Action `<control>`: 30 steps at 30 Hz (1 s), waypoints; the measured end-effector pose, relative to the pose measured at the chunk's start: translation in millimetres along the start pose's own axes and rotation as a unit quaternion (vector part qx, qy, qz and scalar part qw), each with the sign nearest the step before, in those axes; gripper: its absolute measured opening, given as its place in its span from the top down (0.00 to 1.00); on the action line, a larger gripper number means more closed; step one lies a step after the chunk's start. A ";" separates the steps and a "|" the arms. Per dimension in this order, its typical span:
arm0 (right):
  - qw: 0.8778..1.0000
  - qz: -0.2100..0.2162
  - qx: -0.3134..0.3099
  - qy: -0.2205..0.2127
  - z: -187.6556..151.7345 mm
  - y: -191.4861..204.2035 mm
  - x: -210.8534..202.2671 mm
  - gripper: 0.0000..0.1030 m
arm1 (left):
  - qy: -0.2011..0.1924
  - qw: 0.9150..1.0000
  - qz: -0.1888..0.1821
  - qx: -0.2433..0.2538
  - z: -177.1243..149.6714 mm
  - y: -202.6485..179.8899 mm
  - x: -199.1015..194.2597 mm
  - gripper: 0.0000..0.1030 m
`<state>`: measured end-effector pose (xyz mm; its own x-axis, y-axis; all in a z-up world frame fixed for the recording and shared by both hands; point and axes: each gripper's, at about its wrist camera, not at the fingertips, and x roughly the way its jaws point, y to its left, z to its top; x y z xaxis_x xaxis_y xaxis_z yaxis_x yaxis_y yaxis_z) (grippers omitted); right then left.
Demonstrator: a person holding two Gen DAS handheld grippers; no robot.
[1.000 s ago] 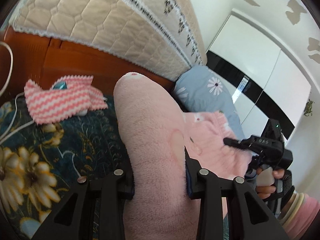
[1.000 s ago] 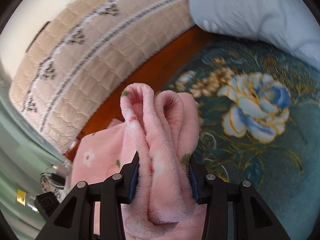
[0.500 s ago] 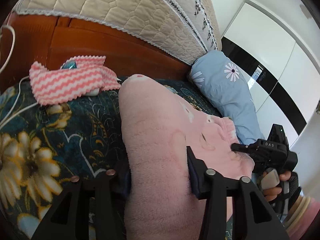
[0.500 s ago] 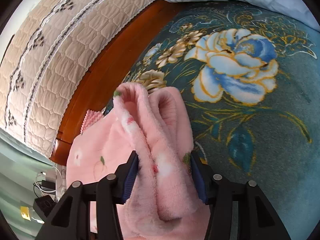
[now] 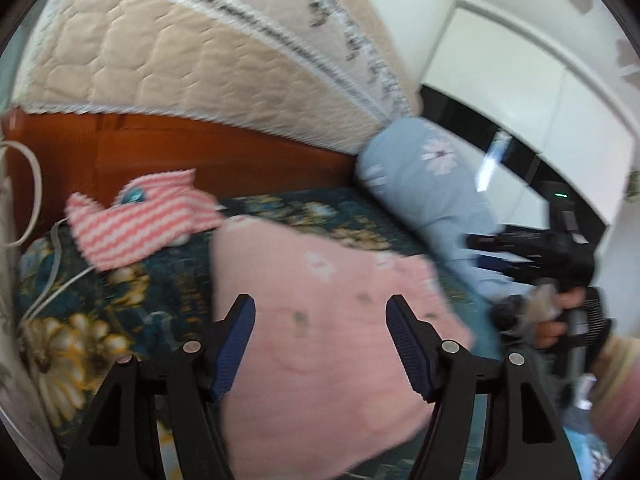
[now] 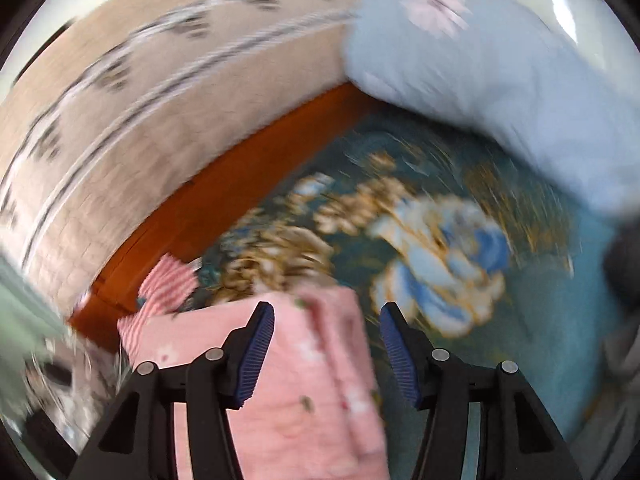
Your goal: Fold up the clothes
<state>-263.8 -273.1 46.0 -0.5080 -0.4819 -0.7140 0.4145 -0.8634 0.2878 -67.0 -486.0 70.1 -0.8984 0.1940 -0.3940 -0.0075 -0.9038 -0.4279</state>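
Pink garment lies flat; both jaws clear.

— Where is there room to pass on the bed?

— To the right of the folded pink garment, the teal floral bedspread lies bare up to the blue pillow.

— And what blocks the far side?

— The wooden headboard and the quilted cover over it. The striped pink cloth and a white cable crowd the left corner, just beside the garment.
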 end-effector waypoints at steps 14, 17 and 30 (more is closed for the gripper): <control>0.993 -0.068 -0.072 0.060 -3.7 30.3 86.2 0.80 | 0.082 0.993 -0.035 -0.075 -15.7 29.1 40.5 0.30; 0.989 -0.095 -0.062 0.092 -6.1 21.0 103.2 0.86 | 0.085 0.993 -0.036 -0.069 -17.1 27.1 45.1 0.30; 0.992 -0.032 -0.113 0.052 -71.2 32.5 20.4 0.83 | 0.089 0.994 -0.025 -0.058 -18.7 27.9 48.1 0.30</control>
<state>-206.9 -300.3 -4.7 -0.4634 -0.3990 -0.7913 0.5489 -0.8302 0.0972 -102.3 -494.7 24.1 -0.8065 0.3118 -0.5023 0.0092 -0.8429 -0.5380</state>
